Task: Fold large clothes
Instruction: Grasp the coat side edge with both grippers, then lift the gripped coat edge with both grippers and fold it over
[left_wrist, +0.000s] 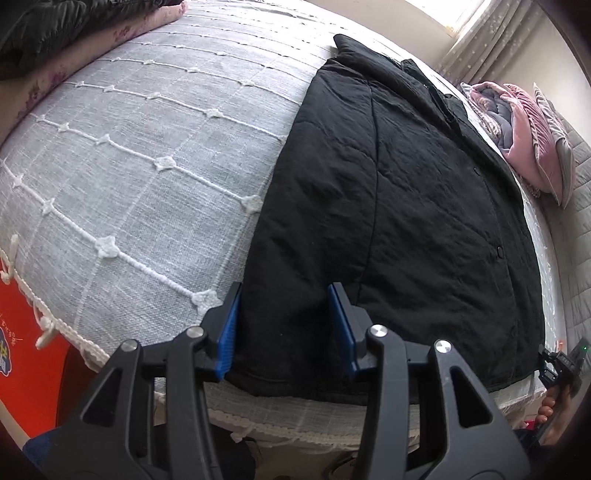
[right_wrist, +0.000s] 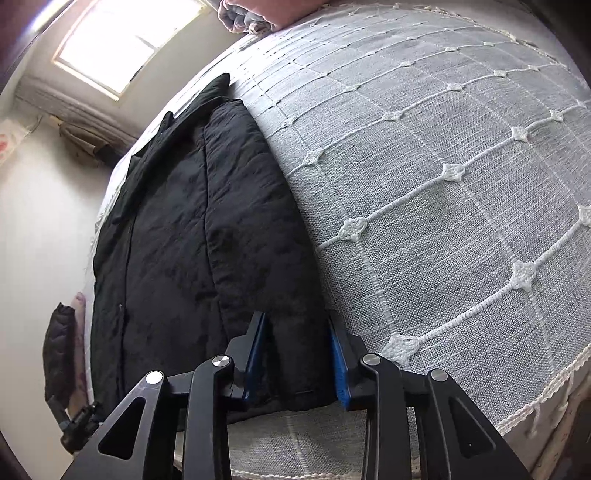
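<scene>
Black coat (left_wrist: 399, 206) spread flat along one side of the bed (left_wrist: 147, 166), hem at its near edge; left tongs (left_wrist: 284, 328) and right tongs (right_wrist: 299, 354) gape apart, straddling opposite hem corners.

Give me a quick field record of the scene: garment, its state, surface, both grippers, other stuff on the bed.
garment: black padded coat, snap buttons visible
state: lying flat, both sides folded in over the middle, collar at the far end
surface: grey bedspread with white star stitching
left gripper: open, over one corner of the near hem
right gripper: open, over the other corner of the near hem
grip: neither closed on fabric
other: pink bedding pile; dark quilted item
</scene>
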